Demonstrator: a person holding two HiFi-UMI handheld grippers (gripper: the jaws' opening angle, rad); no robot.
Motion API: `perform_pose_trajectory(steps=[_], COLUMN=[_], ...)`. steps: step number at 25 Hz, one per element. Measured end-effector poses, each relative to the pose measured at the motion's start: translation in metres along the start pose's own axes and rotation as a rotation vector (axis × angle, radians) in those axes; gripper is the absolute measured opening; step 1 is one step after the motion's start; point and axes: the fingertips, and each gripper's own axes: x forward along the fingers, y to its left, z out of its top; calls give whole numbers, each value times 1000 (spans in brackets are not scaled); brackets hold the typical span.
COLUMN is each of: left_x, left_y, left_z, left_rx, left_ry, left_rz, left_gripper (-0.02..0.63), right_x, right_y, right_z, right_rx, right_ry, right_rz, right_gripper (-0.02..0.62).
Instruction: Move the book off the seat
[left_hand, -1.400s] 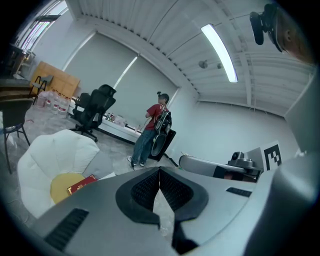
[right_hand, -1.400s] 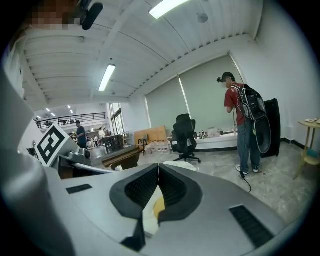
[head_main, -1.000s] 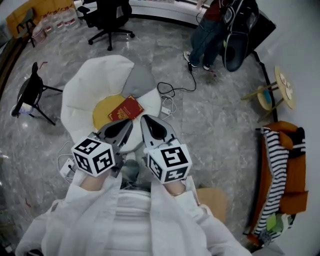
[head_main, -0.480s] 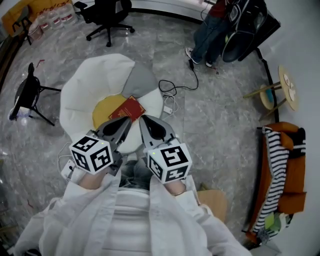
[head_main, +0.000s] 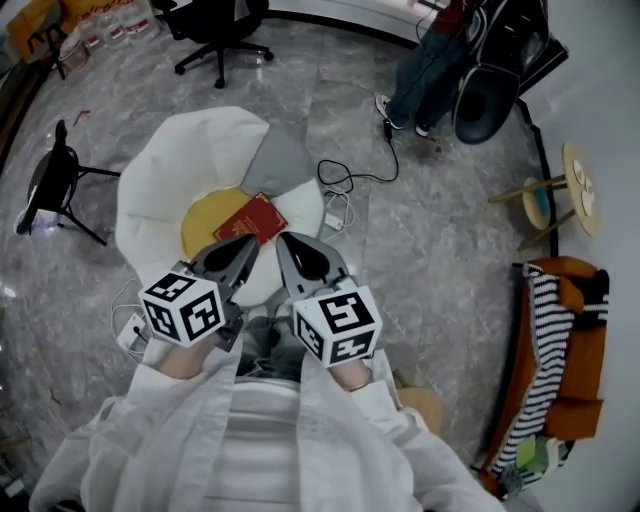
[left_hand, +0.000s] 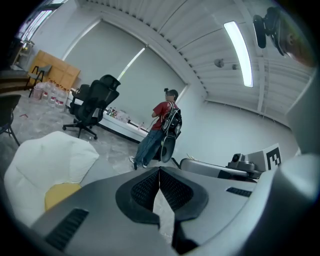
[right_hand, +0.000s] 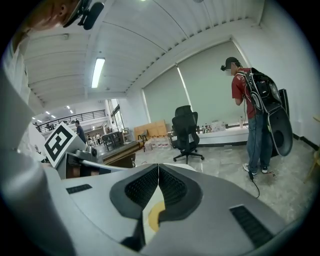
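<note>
Edged closer to the book (head_main: 252, 220) since a second ago. Left gripper (head_main: 250, 250), right gripper (head_main: 284, 242): pressed together, empty. Flat on the seat (head_main: 170, 170), long axis lower-left to upper-right.

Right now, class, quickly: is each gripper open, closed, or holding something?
Left gripper: closed, nothing between its jaws.
Right gripper: closed, nothing between its jaws.

The book (head_main: 252, 219) lies on the seat (head_main: 165, 185), left of centre, partly over a cushion (head_main: 203, 225). The left gripper (head_main: 250, 250) and right gripper (head_main: 285, 245) sit side by side just below it. An office chair (head_main: 215, 30) stands top left, a sofa (head_main: 565, 370) lower right.
</note>
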Motion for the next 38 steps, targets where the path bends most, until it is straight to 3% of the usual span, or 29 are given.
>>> perform_pose_trajectory(steps=[8, 21, 30, 38], left_x=[14, 45, 87, 122], left_y=[4, 85, 156, 231], left_z=[-1, -44, -112, -183], left_rx=[-95, -173, -304, -356], left_ry=[-41, -21, -40, -43], left_rz=[-34, 103, 113, 197], left_gripper=[6, 6, 6, 6], right_x=[20, 76, 138, 195], right_y=[-12, -53, -71, -98], right_z=[-11, -71, -141, -227], right_rx=[1, -9, -55, -20], right_ry=[53, 155, 199, 241], right_rz=[48, 42, 74, 71], right_gripper=[12, 12, 12, 12])
